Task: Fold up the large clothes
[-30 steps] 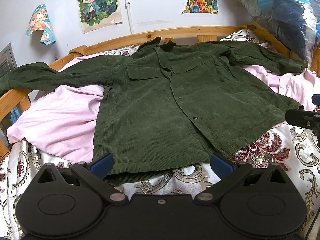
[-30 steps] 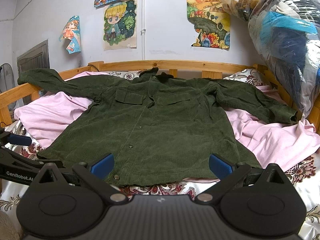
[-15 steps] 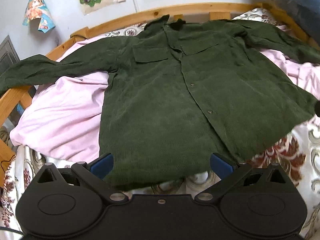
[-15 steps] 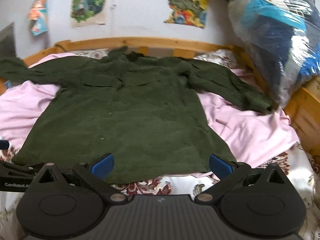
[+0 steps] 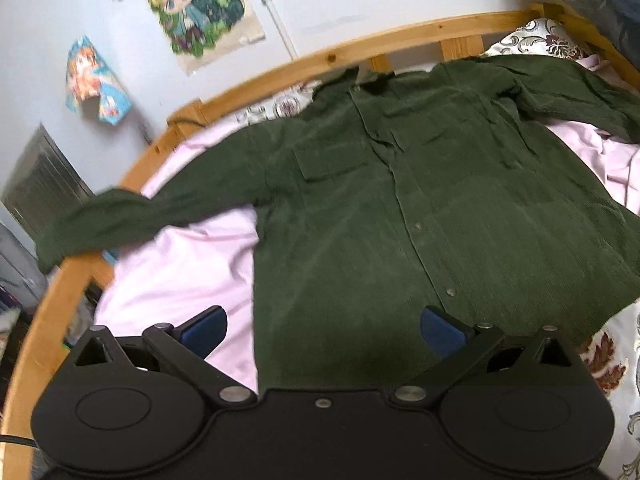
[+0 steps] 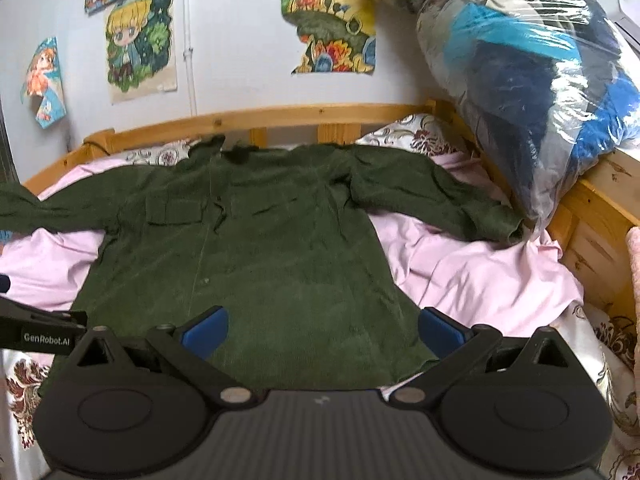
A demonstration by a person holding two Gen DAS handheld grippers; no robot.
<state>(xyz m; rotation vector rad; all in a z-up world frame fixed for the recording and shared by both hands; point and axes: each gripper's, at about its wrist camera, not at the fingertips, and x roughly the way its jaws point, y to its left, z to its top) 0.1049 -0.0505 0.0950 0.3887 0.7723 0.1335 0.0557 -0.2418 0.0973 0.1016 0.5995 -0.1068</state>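
The shirt ahead of the left gripper is matt, ribbed green corduroy. Under it lies a smooth pink sheet (lightly creased cloth). The bed rail beyond is varnished, knotty wood. Up right of the right gripper, a glossy plastic bag. The grippers' bodies are matt black plastic.

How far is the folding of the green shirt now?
Done: the green shirt lies spread flat on the pink sheet, buttoned. In hand: nothing; left gripper and right gripper hover open above its hem. Left: all folds, both sleeves included.
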